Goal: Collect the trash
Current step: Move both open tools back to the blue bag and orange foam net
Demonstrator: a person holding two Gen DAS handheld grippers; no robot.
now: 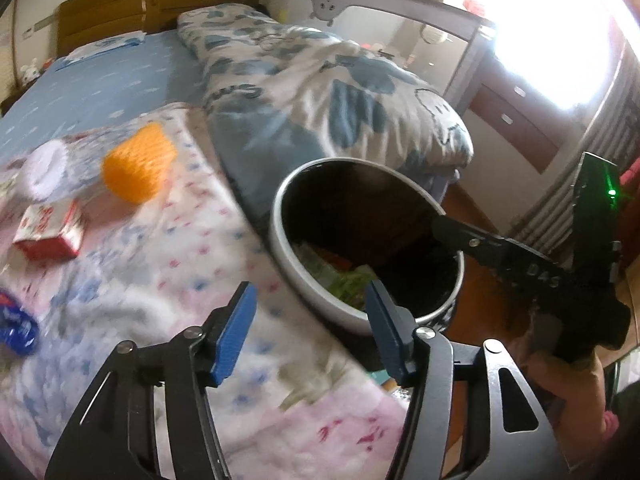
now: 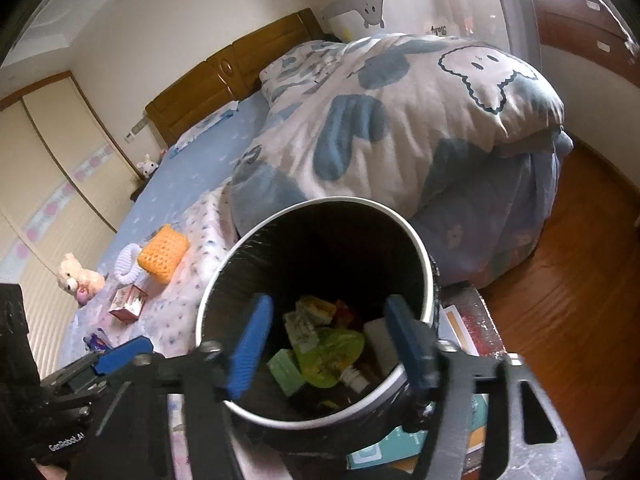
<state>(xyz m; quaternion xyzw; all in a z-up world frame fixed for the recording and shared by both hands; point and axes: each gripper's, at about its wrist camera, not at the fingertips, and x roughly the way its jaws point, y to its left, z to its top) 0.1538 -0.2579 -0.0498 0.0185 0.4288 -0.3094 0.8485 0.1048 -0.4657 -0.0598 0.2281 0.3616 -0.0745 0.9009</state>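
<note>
bin [image 2: 412,240] – round, white rim, black inside, upright by the bed | in the bin: green wrapper [image 2: 332,354], small green box [image 2: 286,372] | on the bed: orange net [image 1: 138,162], red and white box [image 1: 50,232] – lying apart

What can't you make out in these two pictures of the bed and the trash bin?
- Blue wrapper: left wrist view, cut off by the left edge and blurred; print unreadable.
- Red and white box: left wrist view, motion blur hides its lettering.
- Trash bin bottom: right wrist view, the near rim and the right gripper cover part of the trash.
- Window area: left wrist view, washed out by glare.
</note>
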